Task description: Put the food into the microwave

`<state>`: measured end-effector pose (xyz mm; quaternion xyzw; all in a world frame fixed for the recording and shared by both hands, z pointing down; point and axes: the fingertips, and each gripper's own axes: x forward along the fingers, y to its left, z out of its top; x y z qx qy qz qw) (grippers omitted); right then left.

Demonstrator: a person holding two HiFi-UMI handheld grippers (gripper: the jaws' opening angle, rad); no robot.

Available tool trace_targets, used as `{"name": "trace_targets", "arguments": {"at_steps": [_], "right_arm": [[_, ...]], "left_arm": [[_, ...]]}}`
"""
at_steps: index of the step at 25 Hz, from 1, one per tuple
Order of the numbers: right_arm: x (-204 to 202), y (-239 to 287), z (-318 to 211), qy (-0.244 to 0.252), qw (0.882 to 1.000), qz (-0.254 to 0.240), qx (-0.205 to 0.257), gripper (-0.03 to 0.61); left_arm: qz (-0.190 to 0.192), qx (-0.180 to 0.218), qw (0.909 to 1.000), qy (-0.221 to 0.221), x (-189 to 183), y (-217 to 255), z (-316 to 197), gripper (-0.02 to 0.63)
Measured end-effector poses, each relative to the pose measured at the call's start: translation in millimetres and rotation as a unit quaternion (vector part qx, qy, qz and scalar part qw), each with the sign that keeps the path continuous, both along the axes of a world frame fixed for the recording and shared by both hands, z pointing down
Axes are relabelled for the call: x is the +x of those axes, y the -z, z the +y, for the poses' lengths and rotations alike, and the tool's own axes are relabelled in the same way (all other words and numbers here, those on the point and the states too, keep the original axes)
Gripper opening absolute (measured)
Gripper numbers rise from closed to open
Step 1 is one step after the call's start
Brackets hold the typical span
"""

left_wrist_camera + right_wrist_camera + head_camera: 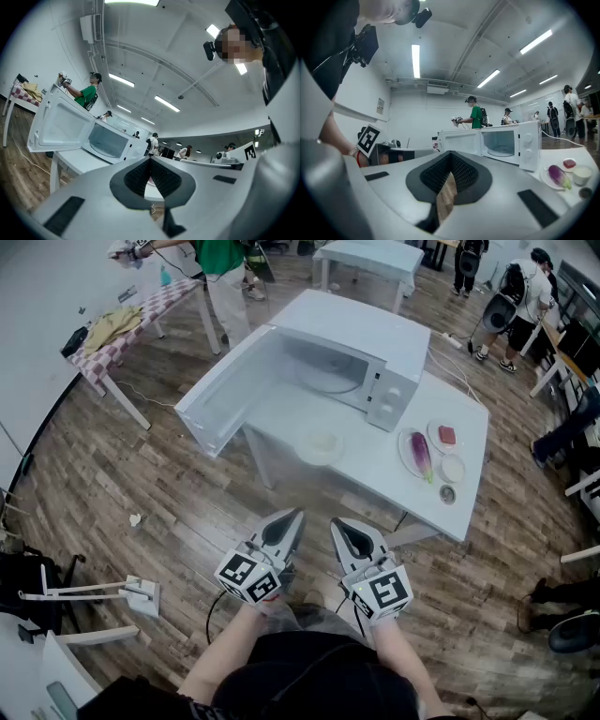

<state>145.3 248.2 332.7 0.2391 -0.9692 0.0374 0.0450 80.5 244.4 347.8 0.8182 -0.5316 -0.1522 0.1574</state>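
Note:
A white microwave [361, 357] stands on the white table [375, 474] with its door [225, 395] swung wide to the left and its chamber empty. Right of it lie a plate with a purple eggplant [421, 455], a small dish of red food [446, 435], a white bowl [453, 468] and a small dark dish [447, 494]. An empty white plate [321, 445] sits before the microwave. My left gripper [294, 517] and right gripper [339, 525] are both shut and empty, held side by side short of the table's front edge. The right gripper view shows the microwave [506, 143] and eggplant [557, 175].
Wooden floor lies between me and the table. A checked table [131, 324] with cloths stands at the back left, another white table [370, 259] behind. Several people stand at the back and right. A white stand [131, 592] lies on the floor at my left.

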Motion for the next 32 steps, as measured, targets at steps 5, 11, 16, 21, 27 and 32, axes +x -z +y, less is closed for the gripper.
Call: {"name": "trace_targets", "arguments": {"at_steps": [5, 11, 16, 21, 27, 32], "right_arm": [[0.1, -0.4, -4.2, -0.001, 1.0, -0.004, -0.001, 0.017], [-6.6, -2.6, -7.4, 0.011, 1.0, -0.006, 0.002, 0.017], [-5.7, -8.9, -21.0, 0.004, 1.0, -0.003, -0.005, 0.017], [-10.5, -24.3, -40.7, -0.012, 1.0, 0.013, -0.019, 0.017], [-33.7, -47.5, -79.4, -0.036, 0.998, 0.015, -0.045, 0.017], [-53.4, -72.7, -108.7, -0.072, 0.993, 0.03, -0.084, 0.018]], "left_arm": [[-0.005, 0.003, 1.0, 0.001, 1.8, 4.0, -3.1, 0.009], [-0.004, -0.007, 1.0, 0.004, 4.1, -1.7, -11.0, 0.009], [0.002, -0.02, 0.9998, 0.002, 7.1, -11.0, -23.7, 0.009], [0.024, -0.039, 0.9989, -0.013, 2.8, -27.4, -46.2, 0.009], [0.022, -0.078, 0.9957, -0.044, -13.8, -58.7, -88.7, 0.009], [0.023, -0.115, 0.9895, -0.085, -27.9, -82.7, -123.5, 0.011]]}}
